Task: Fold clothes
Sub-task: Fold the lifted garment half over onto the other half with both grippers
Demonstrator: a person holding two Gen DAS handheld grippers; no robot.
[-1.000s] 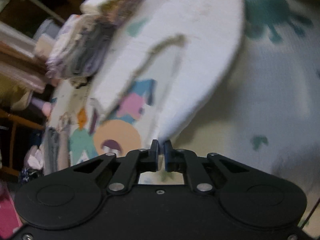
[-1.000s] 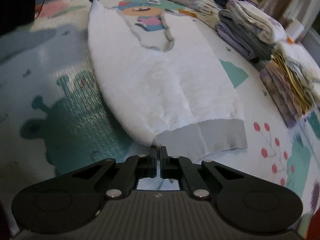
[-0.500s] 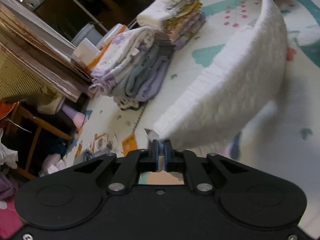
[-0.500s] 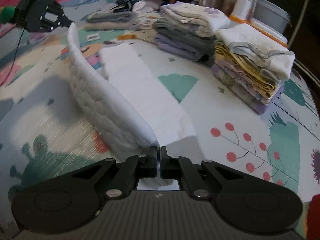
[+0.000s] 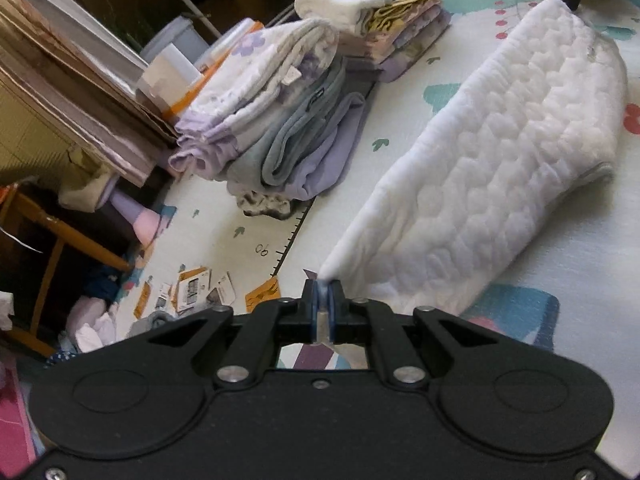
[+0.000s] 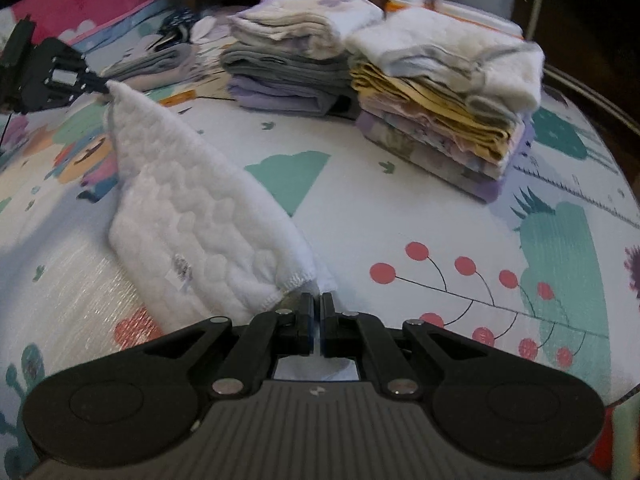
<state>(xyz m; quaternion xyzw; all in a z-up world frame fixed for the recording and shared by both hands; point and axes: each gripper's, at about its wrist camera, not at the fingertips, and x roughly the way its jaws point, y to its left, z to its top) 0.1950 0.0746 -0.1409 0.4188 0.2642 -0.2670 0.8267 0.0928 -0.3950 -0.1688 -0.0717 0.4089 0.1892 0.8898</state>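
Left wrist: garment [image 5: 500,168] in tool [image 5: 321,304]

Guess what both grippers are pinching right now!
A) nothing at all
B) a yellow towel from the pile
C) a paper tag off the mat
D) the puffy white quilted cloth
D: the left gripper and the right gripper each clamp one end of the white quilted cloth.

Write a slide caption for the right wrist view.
Right gripper and left gripper each pinch a corner of the white quilted garment beside folded stacks.
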